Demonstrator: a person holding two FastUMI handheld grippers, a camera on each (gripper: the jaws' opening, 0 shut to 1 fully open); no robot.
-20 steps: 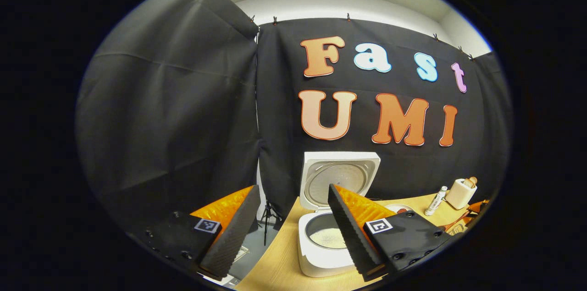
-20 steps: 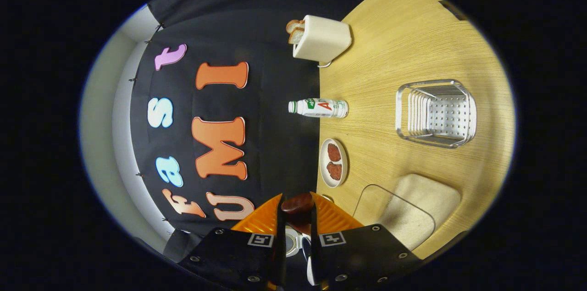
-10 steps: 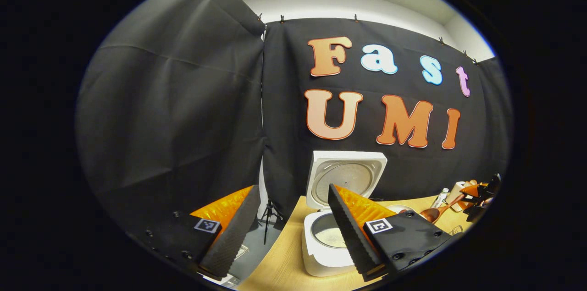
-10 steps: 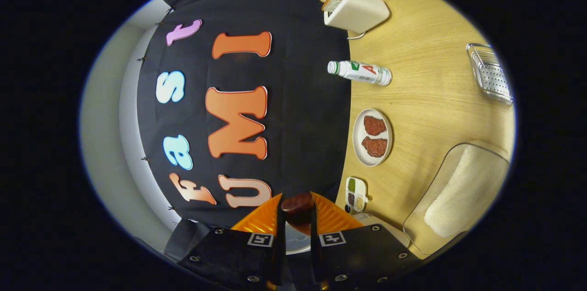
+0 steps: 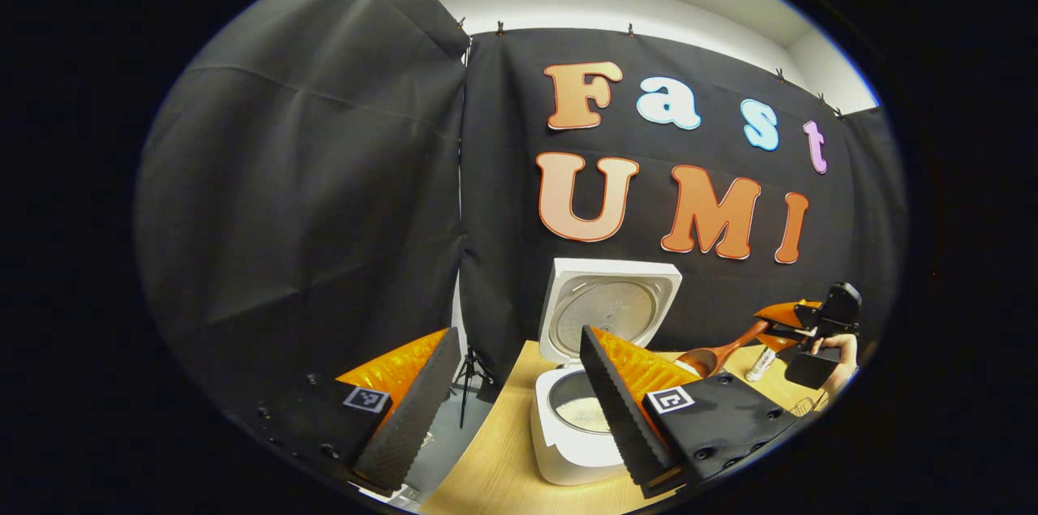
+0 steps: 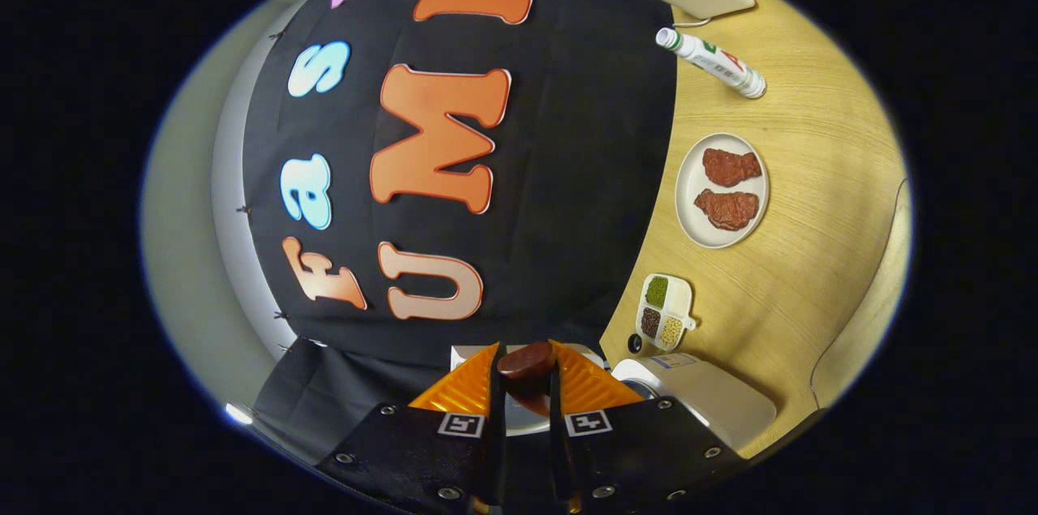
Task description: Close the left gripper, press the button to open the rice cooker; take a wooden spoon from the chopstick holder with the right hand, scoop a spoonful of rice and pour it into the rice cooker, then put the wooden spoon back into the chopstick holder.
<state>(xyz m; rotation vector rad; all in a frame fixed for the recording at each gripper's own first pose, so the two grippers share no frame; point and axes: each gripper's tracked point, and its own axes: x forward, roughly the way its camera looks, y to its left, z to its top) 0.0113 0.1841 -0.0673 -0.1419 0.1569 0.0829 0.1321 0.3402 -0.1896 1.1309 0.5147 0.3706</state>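
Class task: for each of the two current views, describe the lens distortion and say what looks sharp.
Left gripper view: fisheye bulge bends the booth wall; the open rice cooker is sharp and evenly lit. Right gripper view: the picture is rolled sideways, the table edge curves, the plate of meat is crisp, and the wooden spoon close to the lens looks softer.

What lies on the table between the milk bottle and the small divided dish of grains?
A white plate holding two pieces of meat, in the right gripper view, between the bottle and the divided dish.

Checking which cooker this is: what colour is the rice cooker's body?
White; the rice cooker shows best in the left gripper view.
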